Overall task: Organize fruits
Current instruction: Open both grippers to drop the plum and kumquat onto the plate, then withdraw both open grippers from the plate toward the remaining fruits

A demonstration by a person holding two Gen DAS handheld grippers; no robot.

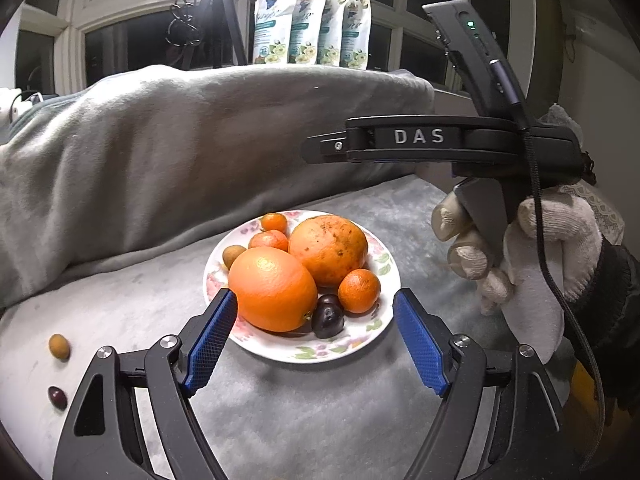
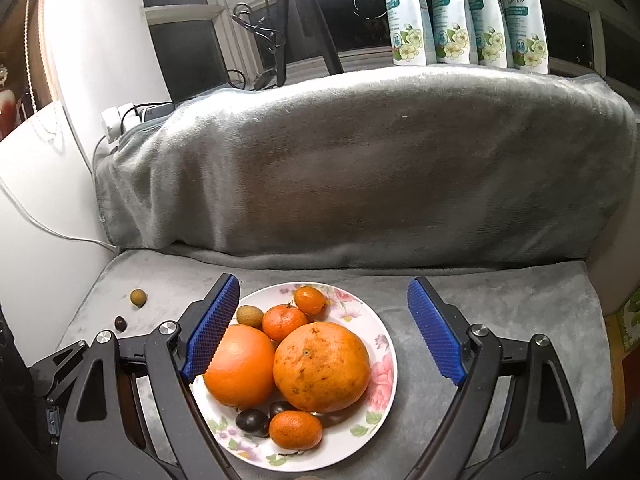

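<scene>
A floral plate (image 1: 372, 330) (image 2: 376, 320) on the grey cloth holds two large oranges (image 1: 272, 288) (image 2: 322, 366), three small mandarins (image 1: 359, 290) (image 2: 295, 430), a brown longan (image 1: 233, 256) (image 2: 250, 315) and dark plums (image 1: 327, 320) (image 2: 252, 422). A loose longan (image 1: 59, 346) (image 2: 137, 298) and a dark plum (image 1: 57, 397) (image 2: 120, 323) lie on the cloth to the left. My left gripper (image 1: 314, 338) is open and empty, its jaws either side of the plate's near edge. My right gripper (image 2: 320, 328) is open and empty above the plate.
A grey blanket-covered backrest (image 1: 180, 152) (image 2: 360, 160) rises behind the plate. Several white pouches (image 1: 312, 20) (image 2: 468, 12) and a tripod (image 1: 220, 12) stand on the sill. The right gripper's body and gloved hand (image 1: 560, 240) hover right of the plate. A power strip (image 2: 120, 118) sits at the left.
</scene>
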